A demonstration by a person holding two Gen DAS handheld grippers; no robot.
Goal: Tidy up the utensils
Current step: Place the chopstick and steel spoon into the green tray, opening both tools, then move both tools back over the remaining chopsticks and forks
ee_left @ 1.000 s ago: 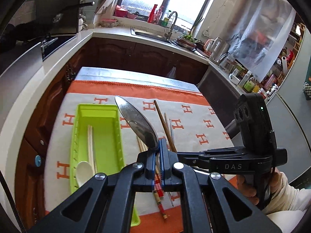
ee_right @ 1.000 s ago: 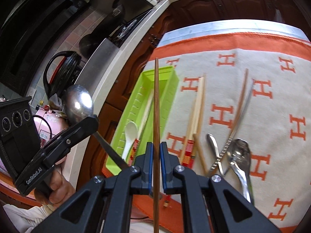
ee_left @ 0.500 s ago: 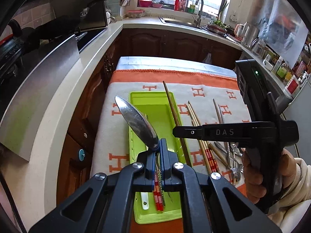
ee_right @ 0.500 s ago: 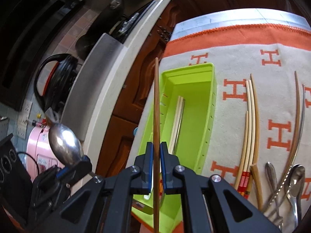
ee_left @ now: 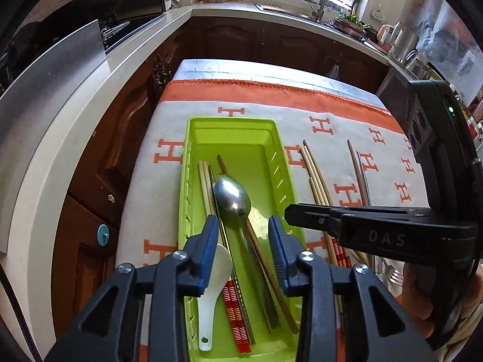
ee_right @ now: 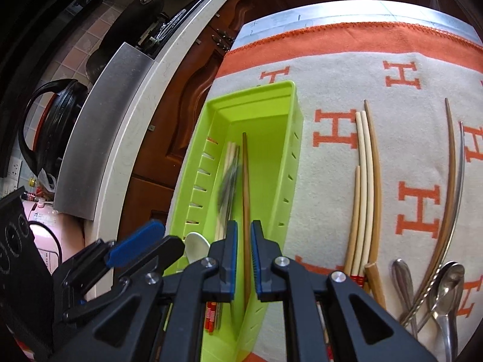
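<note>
Kitchen cabinets close in on the left of a surface (ee_left: 187, 69) draped with an orange-and-cream cloth (ee_left: 338, 114), where a green plastic tray (ee_left: 232, 122) sits near the left edge, its far half bare. Above it, the left hand-held gripper (ee_left: 244, 226), jaws just opened, holds nothing; a steel spoon (ee_left: 232, 197) lies free in the tray beside one white ceramic spoon (ee_left: 211, 286). The right hand-held gripper (ee_right: 244, 235), jaws narrowly parted and just easing wider, has one brown chopstick (ee_right: 245, 181) between them. Five more chopsticks (ee_right: 363, 181) lie together on open cloth to the tray's right.
</note>
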